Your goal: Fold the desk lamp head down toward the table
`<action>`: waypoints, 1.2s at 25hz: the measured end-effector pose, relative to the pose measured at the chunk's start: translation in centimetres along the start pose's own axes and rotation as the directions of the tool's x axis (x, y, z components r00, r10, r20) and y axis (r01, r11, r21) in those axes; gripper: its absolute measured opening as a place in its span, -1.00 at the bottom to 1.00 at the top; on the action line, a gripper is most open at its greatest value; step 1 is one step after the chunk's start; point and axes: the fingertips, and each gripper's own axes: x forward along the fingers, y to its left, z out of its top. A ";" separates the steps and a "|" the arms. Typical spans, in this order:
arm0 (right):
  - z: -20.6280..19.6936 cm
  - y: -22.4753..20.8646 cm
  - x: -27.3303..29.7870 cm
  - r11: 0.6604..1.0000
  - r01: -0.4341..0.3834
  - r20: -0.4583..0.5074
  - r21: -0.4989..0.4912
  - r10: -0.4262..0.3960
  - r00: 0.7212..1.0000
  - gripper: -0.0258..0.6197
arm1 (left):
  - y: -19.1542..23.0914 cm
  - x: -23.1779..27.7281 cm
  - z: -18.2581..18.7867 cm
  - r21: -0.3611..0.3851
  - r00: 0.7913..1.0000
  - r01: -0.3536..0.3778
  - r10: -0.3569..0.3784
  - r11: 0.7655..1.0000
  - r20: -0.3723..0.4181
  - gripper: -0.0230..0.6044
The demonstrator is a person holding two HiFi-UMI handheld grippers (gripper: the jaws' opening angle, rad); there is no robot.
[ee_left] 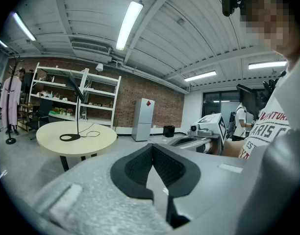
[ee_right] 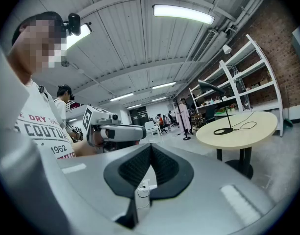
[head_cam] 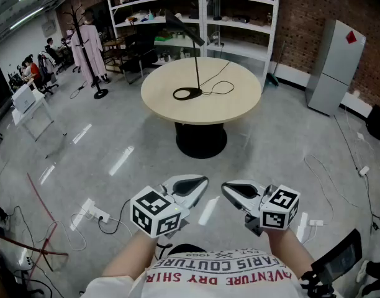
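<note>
At the far left of the head view, people (head_cam: 32, 70) sit at desks. Just right of them a coat rack (head_cam: 85, 42) hung with pale garments stands on the glossy grey floor (head_cam: 115, 154). A white power strip (head_cam: 94, 213) with trailing cables lies on that floor toward the lower left.

Across the back of the room, white shelving (head_cam: 196, 11) stands against a brick wall (head_cam: 314, 11). Its shelves carry assorted goods, too small to tell apart. In front of it is the round, pale bench (head_cam: 239, 101) on a single dark foot.

The desk lamp (head_cam: 197, 67) stands on the bench, left of its middle. Its ring base lies flat on the top, its thin pole is upright, and its dark head is raised and slanting at the pole's top. Its cord (head_cam: 222, 87) loops over the benchtop to the right of the base. At the far right a tall grey cabinet (head_cam: 336, 67) with a red diamond mark stands shut.

Low in the head view, the left gripper (head_cam: 199, 183) and the right gripper (head_cam: 230, 190) are held side by side over the floor. Both point toward the bench and are well apart from the lamp.

The left gripper view shows that gripper's fingers (ee_left: 136, 170) clenched together with nothing between them. The right gripper view shows the right gripper's fingers (ee_right: 132, 172) clenched and empty too.
</note>
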 end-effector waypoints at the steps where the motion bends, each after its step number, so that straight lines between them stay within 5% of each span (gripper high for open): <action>1: 0.1 0.0 -0.1 1.000 0.002 0.004 0.005 -0.002 1.000 -0.92 | 0.1 0.0 0.1 -0.003 1.000 -0.006 0.006 1.000 0.003 -0.92; 6: -0.2 -0.2 -0.3 1.000 0.004 -0.002 0.002 -0.004 1.000 -0.92 | 0.8 0.0 0.2 -0.029 0.999 -0.047 0.047 0.998 0.015 -0.92; 20: -1.4 -0.3 -0.5 0.996 0.010 0.032 0.092 -0.012 0.999 -0.91 | 0.4 -0.3 -1.2 -0.054 1.000 -0.020 0.020 0.998 0.002 -0.92; 30: 1.2 0.6 -0.5 0.999 0.002 0.063 0.048 -0.005 0.998 -0.91 | -0.6 -0.8 0.0 -0.003 1.000 -0.011 0.010 1.000 -0.025 -0.92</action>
